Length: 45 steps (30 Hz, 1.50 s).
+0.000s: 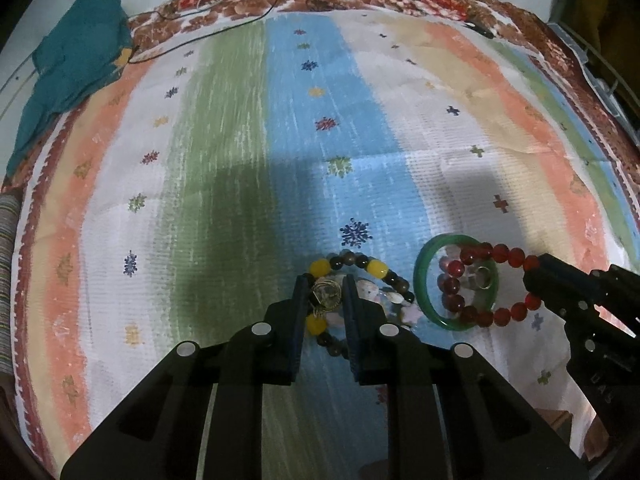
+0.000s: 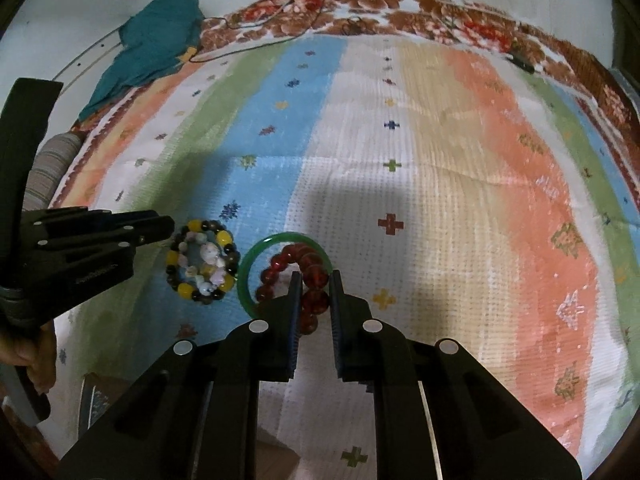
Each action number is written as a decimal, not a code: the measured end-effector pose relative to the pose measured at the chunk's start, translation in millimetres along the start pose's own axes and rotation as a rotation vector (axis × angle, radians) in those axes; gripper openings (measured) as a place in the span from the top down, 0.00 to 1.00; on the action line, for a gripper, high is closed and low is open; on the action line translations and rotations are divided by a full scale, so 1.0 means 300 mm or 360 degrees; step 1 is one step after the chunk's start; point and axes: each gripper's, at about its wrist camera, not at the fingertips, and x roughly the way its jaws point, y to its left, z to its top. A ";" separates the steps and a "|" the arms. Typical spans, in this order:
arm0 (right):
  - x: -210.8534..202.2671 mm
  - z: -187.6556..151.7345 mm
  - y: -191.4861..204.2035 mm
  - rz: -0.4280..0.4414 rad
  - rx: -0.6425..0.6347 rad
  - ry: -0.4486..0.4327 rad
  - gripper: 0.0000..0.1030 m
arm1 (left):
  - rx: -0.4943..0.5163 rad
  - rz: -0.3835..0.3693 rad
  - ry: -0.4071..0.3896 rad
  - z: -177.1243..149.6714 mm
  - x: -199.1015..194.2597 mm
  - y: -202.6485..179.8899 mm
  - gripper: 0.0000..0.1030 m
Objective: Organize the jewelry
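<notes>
A bracelet of yellow and dark beads lies on the striped cloth with a pale shell bracelet inside it. My left gripper is shut on a small wire-wrapped gold piece above that bracelet's left side. A green bangle lies to the right, with small rings inside. A red bead bracelet lies across the bangle. My right gripper is shut on the red bracelet's near side.
The striped, flower-bordered cloth covers the surface. A teal cloth lies at the far left corner, with thin black cables beside it. A striped roll sits at the left edge.
</notes>
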 end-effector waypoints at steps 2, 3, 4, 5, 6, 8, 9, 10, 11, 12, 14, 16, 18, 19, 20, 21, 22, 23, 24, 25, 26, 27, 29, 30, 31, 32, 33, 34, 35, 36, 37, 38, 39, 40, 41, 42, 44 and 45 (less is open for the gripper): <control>-0.020 0.001 0.008 -0.0010 -0.0018 -0.0021 0.86 | 0.0010 0.0002 -0.0010 -0.003 -0.011 -0.006 0.83; -0.032 0.001 0.011 -0.0014 -0.0027 -0.0034 0.86 | 0.0012 -0.0001 -0.0018 -0.006 -0.020 -0.008 0.83; -0.042 0.002 0.015 -0.0018 -0.0034 -0.0045 0.86 | 0.0013 -0.0003 -0.0023 -0.008 -0.028 -0.010 0.83; -0.056 0.004 0.019 -0.0025 -0.0043 -0.0061 0.86 | 0.0014 -0.0004 -0.0030 -0.010 -0.035 -0.011 0.83; -0.063 0.005 0.022 -0.0027 -0.0048 -0.0070 0.86 | 0.0017 -0.0004 -0.0039 -0.013 -0.046 -0.014 0.83; -0.085 0.004 0.027 -0.0034 -0.0056 -0.0095 0.86 | 0.0024 -0.0009 -0.0051 -0.018 -0.063 -0.020 0.83; -0.093 0.003 0.028 -0.0037 -0.0059 -0.0104 0.86 | 0.0026 -0.0014 -0.0059 -0.020 -0.074 -0.023 0.83; -0.101 0.002 0.029 -0.0041 -0.0061 -0.0113 0.86 | 0.0026 -0.0018 -0.0067 -0.022 -0.083 -0.025 0.83; -0.109 0.000 0.029 -0.0045 -0.0061 -0.0120 0.86 | 0.0026 -0.0020 -0.0078 -0.024 -0.095 -0.027 0.83; -0.116 -0.003 0.028 -0.0049 -0.0060 -0.0127 0.86 | 0.0024 -0.0021 -0.0084 -0.026 -0.104 -0.030 0.83; -0.128 -0.010 0.028 -0.0056 -0.0059 -0.0135 0.86 | 0.0017 -0.0026 -0.0095 -0.028 -0.117 -0.029 0.83; -0.142 -0.018 0.028 -0.0068 -0.0060 -0.0147 0.86 | 0.0011 -0.0035 -0.0100 -0.031 -0.133 -0.031 0.83; -0.155 -0.023 0.029 -0.0065 -0.0052 -0.0150 0.86 | 0.0019 -0.0043 -0.0110 -0.036 -0.151 -0.039 0.83; -0.163 -0.025 0.030 -0.0061 -0.0048 -0.0157 0.86 | 0.0022 -0.0042 -0.0115 -0.037 -0.157 -0.042 0.83; -0.169 -0.027 0.033 -0.0061 -0.0051 -0.0163 0.86 | 0.0025 -0.0042 -0.0121 -0.039 -0.165 -0.045 0.83; -0.178 -0.029 0.037 -0.0066 -0.0061 -0.0172 0.86 | 0.0023 -0.0046 -0.0129 -0.041 -0.176 -0.048 0.83; -0.183 -0.031 0.039 -0.0068 -0.0069 -0.0176 0.86 | 0.0016 -0.0051 -0.0136 -0.043 -0.185 -0.049 0.83; -0.191 -0.033 0.042 -0.0072 -0.0079 -0.0184 0.86 | 0.0012 -0.0054 -0.0140 -0.045 -0.191 -0.049 0.83; -0.198 -0.035 0.043 -0.0074 -0.0081 -0.0189 0.86 | 0.0007 -0.0059 -0.0149 -0.047 -0.202 -0.051 0.83; -0.206 -0.037 0.042 -0.0073 -0.0078 -0.0194 0.86 | 0.0004 -0.0063 -0.0160 -0.051 -0.214 -0.052 0.83; -0.214 -0.040 0.041 -0.0072 -0.0076 -0.0200 0.86 | 0.0004 -0.0065 -0.0167 -0.055 -0.222 -0.053 0.83; -0.220 -0.042 0.043 -0.0072 -0.0075 -0.0206 0.86 | 0.0009 -0.0067 -0.0178 -0.061 -0.234 -0.058 0.83; -0.242 -0.047 0.045 -0.0070 -0.0077 -0.0227 0.86 | 0.0017 -0.0067 -0.0191 -0.070 -0.251 -0.062 0.83; -0.251 -0.048 0.045 -0.0069 -0.0078 -0.0238 0.86 | 0.0016 -0.0073 -0.0200 -0.077 -0.263 -0.063 0.83; -0.261 -0.049 0.046 -0.0069 -0.0079 -0.0251 0.86 | 0.0013 -0.0078 -0.0206 -0.080 -0.271 -0.063 0.83; -0.272 -0.049 0.045 -0.0068 -0.0078 -0.0264 0.86 | 0.0011 -0.0083 -0.0213 -0.084 -0.280 -0.063 0.83; -0.281 -0.050 0.045 -0.0065 -0.0075 -0.0275 0.86 | 0.0008 -0.0088 -0.0222 -0.089 -0.291 -0.064 0.83; -0.294 -0.053 0.045 -0.0059 -0.0069 -0.0292 0.86 | 0.0005 -0.0091 -0.0231 -0.093 -0.300 -0.064 0.83; -0.303 -0.057 0.046 -0.0057 -0.0070 -0.0304 0.86 | 0.0003 -0.0094 -0.0239 -0.097 -0.308 -0.064 0.83; -0.313 -0.061 0.049 -0.0058 -0.0074 -0.0318 0.86 | 0.0001 -0.0100 -0.0253 -0.101 -0.321 -0.064 0.83; -0.320 -0.064 0.052 -0.0061 -0.0080 -0.0328 0.86 | 0.0001 -0.0104 -0.0263 -0.104 -0.330 -0.064 0.83; -0.330 -0.068 0.057 -0.0064 -0.0088 -0.0345 0.86 | 0.0001 -0.0109 -0.0273 -0.108 -0.338 -0.066 0.83; -0.338 -0.070 0.062 -0.0063 -0.0097 -0.0358 0.86 | 0.0000 -0.0125 -0.0282 -0.113 -0.351 -0.067 0.83; -0.342 -0.070 0.066 -0.0064 -0.0102 -0.0365 0.86 | -0.0004 -0.0137 -0.0284 -0.118 -0.359 -0.068 0.83; -0.349 -0.072 0.069 -0.0065 -0.0106 -0.0375 0.86 | -0.0008 -0.0142 -0.0289 -0.121 -0.366 -0.068 0.83; -0.355 -0.074 0.072 -0.0063 -0.0108 -0.0384 0.86 | -0.0009 -0.0141 -0.0298 -0.127 -0.376 -0.070 0.83; -0.367 -0.079 0.076 -0.0055 -0.0110 -0.0398 0.86 | -0.0002 -0.0148 -0.0310 -0.138 -0.391 -0.078 0.83; -0.373 -0.081 0.080 -0.0052 -0.0113 -0.0406 0.86 | 0.0005 -0.0154 -0.0317 -0.145 -0.402 -0.085 0.83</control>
